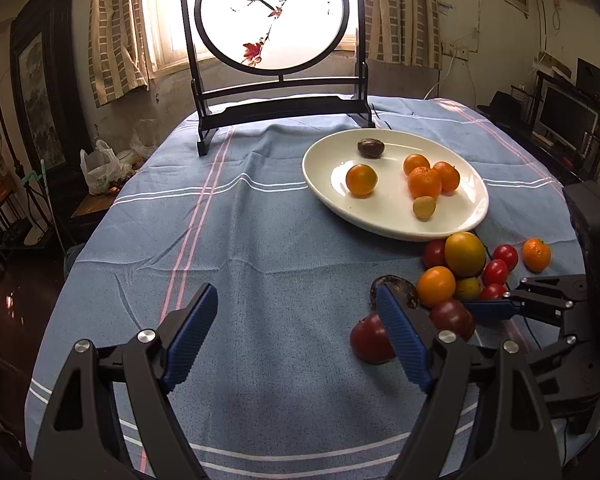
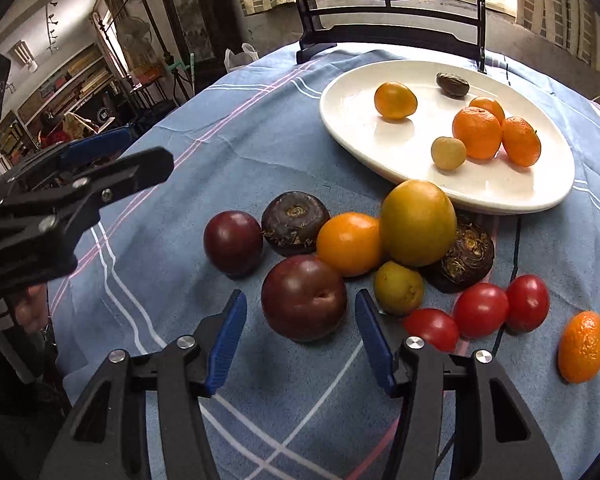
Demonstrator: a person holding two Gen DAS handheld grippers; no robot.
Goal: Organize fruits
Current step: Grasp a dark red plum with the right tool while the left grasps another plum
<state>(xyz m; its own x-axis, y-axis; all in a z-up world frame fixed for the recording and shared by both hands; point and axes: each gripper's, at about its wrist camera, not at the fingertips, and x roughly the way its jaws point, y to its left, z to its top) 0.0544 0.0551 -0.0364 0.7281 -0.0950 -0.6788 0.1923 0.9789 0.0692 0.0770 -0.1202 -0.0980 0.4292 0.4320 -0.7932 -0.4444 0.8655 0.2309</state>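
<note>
A white oval plate [image 2: 480, 196] holds several oranges [image 2: 478, 133], a pale round fruit [image 2: 448, 153] and a dark fruit [image 2: 453, 84]. Loose fruit lies in front of it on the blue cloth: two dark plums [image 2: 304, 298] [image 2: 233, 242], an orange [image 2: 349, 243], a large yellow-green fruit [image 2: 417, 222], two water chestnuts [image 2: 295, 222], three red tomatoes [image 2: 481, 310] and a small mandarin [image 2: 583, 346]. My right gripper [image 2: 300, 314] is open, its blue pads on either side of the near plum. My left gripper [image 1: 296, 300] is open and empty over bare cloth, left of the fruit pile [image 1: 452, 276].
A dark wooden stand with a round bird screen [image 1: 272, 16] stands at the table's far edge behind the plate [image 1: 452, 228]. The table drops off at left toward a side table with plastic bags [image 1: 100, 168]. A monitor [image 1: 564, 118] stands at far right.
</note>
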